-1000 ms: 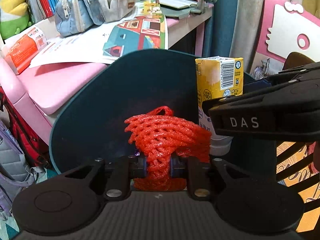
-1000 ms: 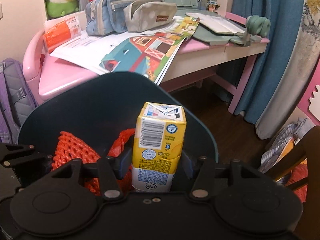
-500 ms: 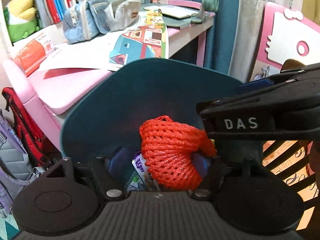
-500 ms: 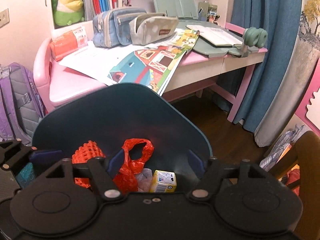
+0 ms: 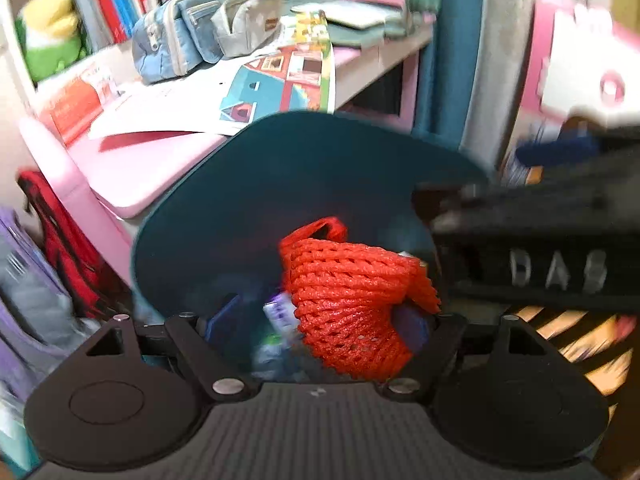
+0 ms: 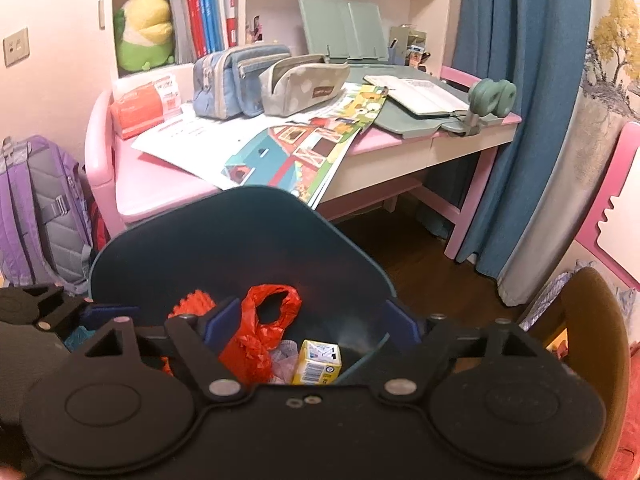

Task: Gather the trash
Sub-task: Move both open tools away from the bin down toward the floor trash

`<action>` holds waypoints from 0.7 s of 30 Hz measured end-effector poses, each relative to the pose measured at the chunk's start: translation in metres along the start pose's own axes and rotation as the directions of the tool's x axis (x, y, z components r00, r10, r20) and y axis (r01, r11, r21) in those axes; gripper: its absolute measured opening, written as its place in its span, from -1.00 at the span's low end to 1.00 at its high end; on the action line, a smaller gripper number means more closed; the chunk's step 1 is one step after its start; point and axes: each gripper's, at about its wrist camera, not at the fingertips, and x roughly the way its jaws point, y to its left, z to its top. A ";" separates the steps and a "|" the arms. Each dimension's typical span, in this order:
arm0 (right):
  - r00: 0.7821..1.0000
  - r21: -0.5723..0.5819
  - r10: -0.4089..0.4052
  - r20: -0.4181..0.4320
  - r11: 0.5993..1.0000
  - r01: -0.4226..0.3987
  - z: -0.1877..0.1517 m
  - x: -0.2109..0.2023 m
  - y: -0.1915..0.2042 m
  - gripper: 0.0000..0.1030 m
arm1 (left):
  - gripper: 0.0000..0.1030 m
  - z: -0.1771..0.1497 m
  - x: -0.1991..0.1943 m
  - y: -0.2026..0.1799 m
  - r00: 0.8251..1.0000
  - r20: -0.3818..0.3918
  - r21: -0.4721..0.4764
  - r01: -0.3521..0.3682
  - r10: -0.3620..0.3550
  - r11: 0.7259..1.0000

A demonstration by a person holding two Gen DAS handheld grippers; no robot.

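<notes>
A dark teal bin (image 5: 224, 184) stands beside the pink desk. An orange foam net (image 5: 352, 296) lies in it on other scraps. My left gripper (image 5: 320, 322) hovers just above; its jaws are opening and their pads stand clear of the net on both sides. In the right wrist view the bin (image 6: 240, 240) holds a yellow drink carton (image 6: 318, 366), a red plastic bag (image 6: 264, 332) and the net (image 6: 192, 304). My right gripper (image 6: 314, 322) hangs over them, its jaws opening with nothing between them. One of the left gripper's fingers (image 6: 48, 312) shows at the left edge.
The pink desk (image 6: 160, 188) behind the bin carries pencil cases (image 6: 240, 80), printed sheets and an open book. A purple backpack (image 6: 36, 216) leans at its left. A blue curtain (image 6: 520, 120) hangs to the right, and a wooden chair back (image 6: 592, 340) stands near right.
The left jaws opened and let go of the orange net; the right jaws let go of the yellow carton. Both dropped into the bin, and both grippers lifted away.
</notes>
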 end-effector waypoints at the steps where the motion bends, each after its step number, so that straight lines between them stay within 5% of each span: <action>1: 1.000 0.000 0.006 0.002 1.000 -0.006 0.001 -0.001 -0.002 0.51 | 0.59 0.002 -0.003 0.004 1.000 0.016 -0.046 0.025 -0.024 0.999; 14: 0.996 0.025 0.021 -0.087 1.000 -0.019 -0.003 0.030 -0.031 0.52 | 0.59 0.007 -0.022 0.029 0.989 0.091 -0.104 0.126 -0.117 0.987; 17: 0.999 0.064 0.038 -0.036 0.997 -0.035 -0.004 0.022 -0.038 0.48 | 0.59 0.008 -0.019 0.043 0.982 0.075 -0.170 0.182 -0.172 0.968; 21: 0.988 0.071 0.152 0.022 0.986 -0.154 -0.003 0.001 -0.042 0.54 | 0.60 0.007 -0.017 0.054 0.986 0.087 -0.224 0.155 -0.139 0.962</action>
